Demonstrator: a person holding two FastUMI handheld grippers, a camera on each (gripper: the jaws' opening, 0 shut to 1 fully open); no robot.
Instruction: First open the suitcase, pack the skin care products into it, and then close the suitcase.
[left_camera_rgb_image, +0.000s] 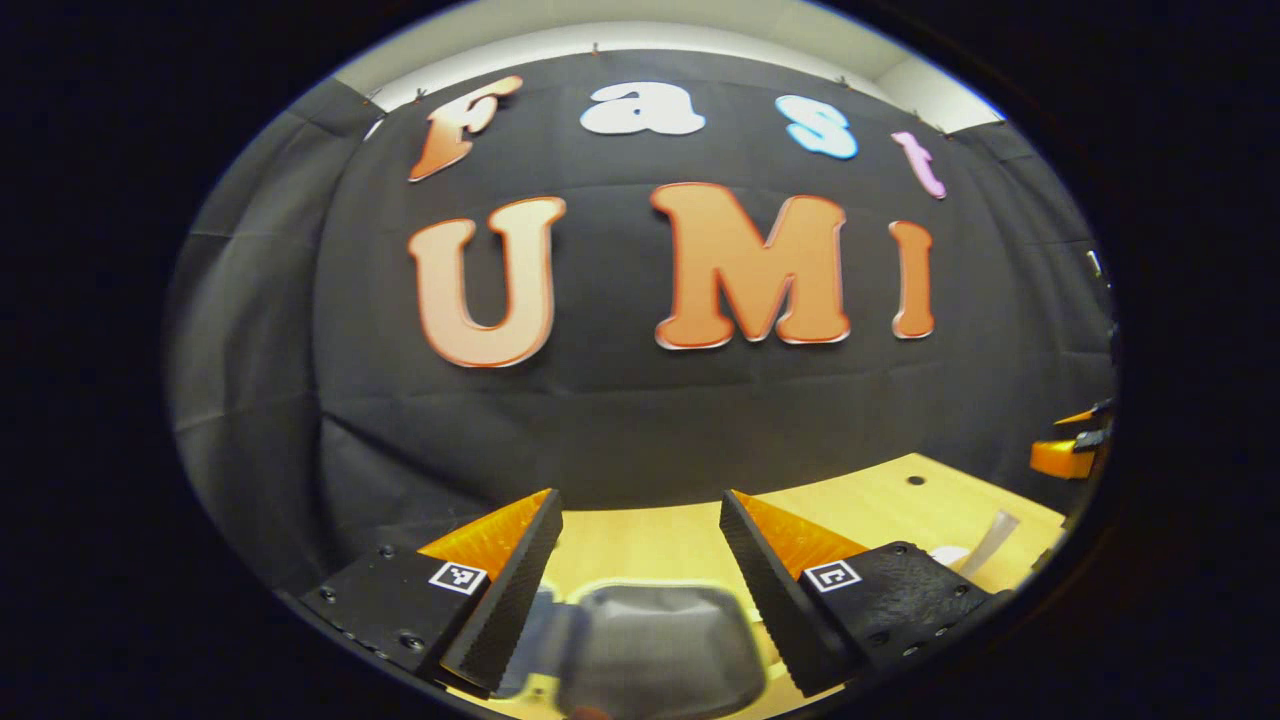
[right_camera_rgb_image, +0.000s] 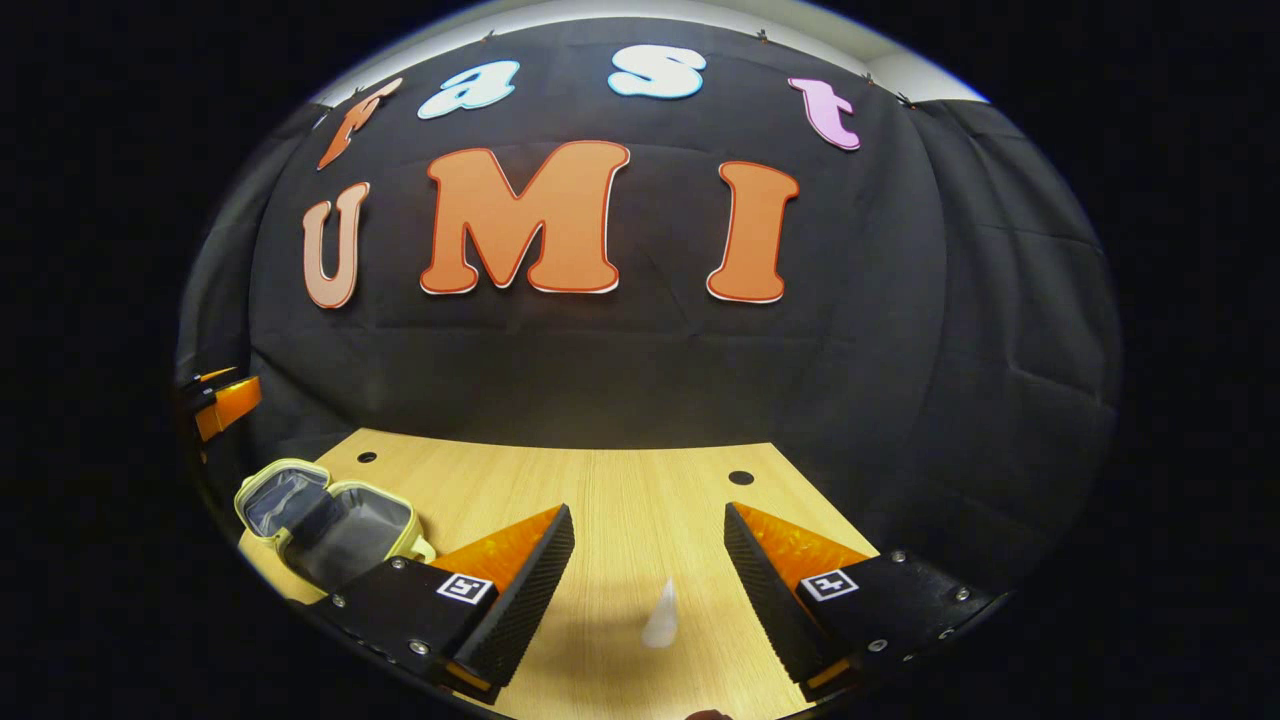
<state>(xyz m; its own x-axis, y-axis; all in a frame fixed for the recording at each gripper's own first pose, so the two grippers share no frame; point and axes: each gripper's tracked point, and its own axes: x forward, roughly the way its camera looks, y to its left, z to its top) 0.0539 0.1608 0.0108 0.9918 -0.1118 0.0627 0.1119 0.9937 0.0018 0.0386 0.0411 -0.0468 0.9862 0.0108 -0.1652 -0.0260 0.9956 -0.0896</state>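
Suitcase (left_camera_rgb_image: 650, 640) partly behind tongs

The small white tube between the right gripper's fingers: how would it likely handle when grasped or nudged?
The white tube looks small and slim, so probably light for its size. It tapers to a narrow tip, so it may pivot or slide on the smooth wooden table if nudged. The open right gripper straddles it; a squeeze would likely dent it if it is soft plastic, which I cannot confirm.
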